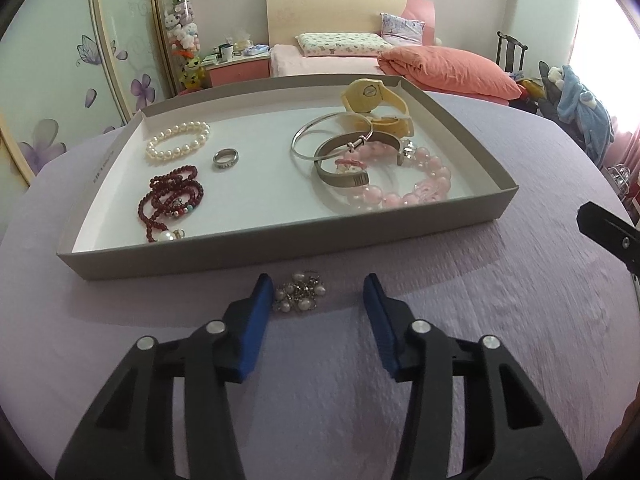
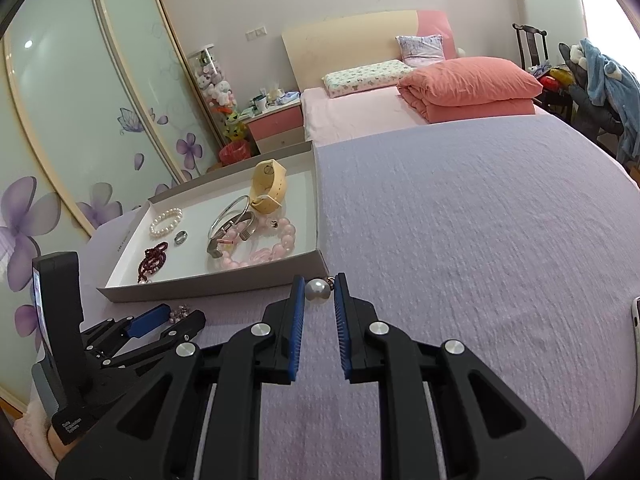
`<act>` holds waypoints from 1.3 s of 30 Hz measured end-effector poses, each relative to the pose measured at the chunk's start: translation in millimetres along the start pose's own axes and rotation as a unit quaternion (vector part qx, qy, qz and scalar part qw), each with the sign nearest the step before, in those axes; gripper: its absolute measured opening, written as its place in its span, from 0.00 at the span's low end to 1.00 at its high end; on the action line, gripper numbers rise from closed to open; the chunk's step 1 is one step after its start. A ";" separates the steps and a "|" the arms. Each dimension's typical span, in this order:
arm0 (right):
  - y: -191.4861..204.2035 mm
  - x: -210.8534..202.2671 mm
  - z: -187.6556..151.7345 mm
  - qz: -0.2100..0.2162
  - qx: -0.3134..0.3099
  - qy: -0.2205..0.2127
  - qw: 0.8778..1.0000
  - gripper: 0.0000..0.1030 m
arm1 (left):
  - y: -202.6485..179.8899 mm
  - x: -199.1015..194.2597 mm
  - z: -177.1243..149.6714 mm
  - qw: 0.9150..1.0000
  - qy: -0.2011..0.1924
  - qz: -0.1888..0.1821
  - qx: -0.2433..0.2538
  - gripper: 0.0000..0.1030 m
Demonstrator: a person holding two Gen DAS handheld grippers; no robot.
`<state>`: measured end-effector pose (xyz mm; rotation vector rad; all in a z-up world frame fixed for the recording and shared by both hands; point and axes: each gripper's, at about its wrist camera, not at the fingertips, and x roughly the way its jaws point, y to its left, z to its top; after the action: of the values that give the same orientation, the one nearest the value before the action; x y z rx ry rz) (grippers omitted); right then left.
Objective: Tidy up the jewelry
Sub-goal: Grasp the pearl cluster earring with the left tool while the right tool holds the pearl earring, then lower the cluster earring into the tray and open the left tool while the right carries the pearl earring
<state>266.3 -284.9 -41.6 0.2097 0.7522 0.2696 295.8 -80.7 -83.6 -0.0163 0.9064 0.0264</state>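
Nearest in the left wrist view, the left tool (image 1: 318, 294) sits low over the lavender bedspread (image 1: 500, 300) with its blue pads spread around a small pearl cluster (image 1: 300, 297). The left pad looks to be just touching the cluster and the right pad stands clear of it, so the tool is released, not yet gripping. The right tool (image 2: 319, 290) is clenched on a single large pearl (image 2: 318, 289) with a bit of dark fitting at its side, held just off the near corner of the tray (image 2: 200, 282). Beyond the cluster lies that shallow grey tray, already holding a red bead string (image 1: 170, 200), a pearl bracelet (image 1: 178, 142), a ring (image 1: 226, 159), two metal bangles (image 1: 340, 152), a pink bead bracelet (image 1: 416, 188) and, farthest back, a yellow watch (image 1: 376, 100). The main risk, as I judge it, is the off-centre cluster: closing from here could shove it sideways along the soft cover or pinch only one pearl, letting the rest dangle and slip on the lift. The pads could also snag the bedspread. The round pearl in the right tool could pop free if the grip eases, and roll away across the bed. The tray wall is low but close, and a carried piece could catch on it.
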 end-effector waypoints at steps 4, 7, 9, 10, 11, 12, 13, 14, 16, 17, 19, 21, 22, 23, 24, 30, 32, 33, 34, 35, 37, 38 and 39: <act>1.1 1.1 -0.7 0.002 0.002 0.003 1.000 0.16 | -1.3 0.6 2.5 1.000 -0.002 0.000 0.003 0.17; 1.6 1.0 -1.3 0.002 0.003 0.003 1.000 0.16 | -1.3 0.8 2.6 1.000 -0.003 -0.003 0.006 0.14; 1.5 1.0 -0.8 0.002 0.002 0.003 1.000 0.16 | -0.5 -0.5 0.8 1.000 -0.004 -0.008 0.005 0.14; 1.2 0.6 -0.9 0.002 0.002 0.003 1.000 0.16 | 1.7 -1.9 -0.5 1.000 -0.004 -0.013 0.005 0.13; 1.7 0.3 -1.0 0.002 0.001 0.002 1.000 0.16 | 4.0 -3.4 -2.0 1.000 -0.004 -0.016 0.005 0.13; 2.1 -0.3 -0.9 0.002 0.001 0.001 1.000 0.16 | 5.5 -4.1 -3.7 1.000 -0.004 -0.019 0.004 0.13; 3.0 -1.0 -0.8 0.002 0.001 0.000 1.000 0.16 | 8.7 -5.8 -6.0 1.000 -0.004 -0.021 0.005 0.13; 3.6 -1.7 -0.5 0.002 0.001 -0.001 1.000 0.16 | 13.0 -8.1 -8.5 1.000 -0.003 -0.023 0.005 0.13; 5.0 -3.3 0.4 0.002 0.000 -0.003 1.000 0.16 | 22.3 -12.2 -12.5 1.000 -0.004 -0.028 0.003 0.08; 6.6 -3.9 0.8 0.003 0.000 -0.005 1.000 0.16 | 29.6 -15.8 -14.1 1.000 -0.006 -0.030 0.001 0.07; 10.2 -5.8 1.5 0.006 -0.001 -0.007 1.000 0.16 | 39.6 -22.8 -16.5 0.999 -0.012 -0.035 -0.003 0.06; 14.5 -7.6 2.0 0.009 -0.005 -0.010 1.000 0.16 | 53.6 -33.7 -18.4 0.999 -0.024 -0.033 -0.005 0.06; 16.6 -8.2 2.0 0.011 -0.006 -0.010 1.000 0.16 | 58.7 -38.7 -18.7 0.999 -0.029 -0.034 -0.007 0.06; 19.2 -8.8 2.4 0.012 -0.008 -0.011 1.000 0.16 | 63.6 -43.2 -18.7 0.999 -0.034 -0.034 -0.009 0.06; 21.9 -9.6 2.9 0.014 -0.009 -0.013 1.000 0.16 | 70.9 -50.0 -18.6 0.998 -0.041 -0.035 -0.013 0.06; 37.1 -17.3 7.6 0.024 -0.021 -0.025 0.999 0.16 | 95.4 -88.2 -10.8 0.995 -0.087 -0.043 -0.025 0.06; 42.5 -20.4 9.5 0.026 -0.025 -0.030 0.999 0.16 | 101.0 -101.3 -3.4 0.993 -0.105 -0.045 -0.028 0.06; 45.5 -22.5 11.2 0.027 -0.026 -0.034 0.999 0.16 | 103.7 -107.4 -1.0 0.992 -0.113 -0.046 -0.030 0.06; 47.3 -23.5 12.3 0.028 -0.028 -0.036 0.999 0.16 | 106.2 -112.1 1.4 0.991 -0.121 -0.045 -0.030 0.06; 49.3 -25.1 13.4 0.030 -0.029 -0.039 0.998 0.16 | 107.9 -118.7 4.6 0.990 -0.131 -0.043 -0.031 0.06; 54.7 -27.6 16.5 0.030 -0.033 -0.045 0.998 0.16 | 108.3 -128.4 9.4 0.988 -0.147 -0.038 -0.030 0.06; 57.7 -28.8 17.9 0.032 -0.035 -0.048 0.998 0.16 | 108.8 -133.6 11.8 0.987 -0.156 -0.034 -0.028 0.06; 60.0 -29.4 19.6 0.033 -0.037 -0.050 0.997 0.16 | 109.1 -136.6 13.3 0.986 -0.161 -0.031 -0.026 0.06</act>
<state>249.4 -239.2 8.2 0.1768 0.6355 0.3472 218.8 26.4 31.9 -0.0867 0.5810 -0.0043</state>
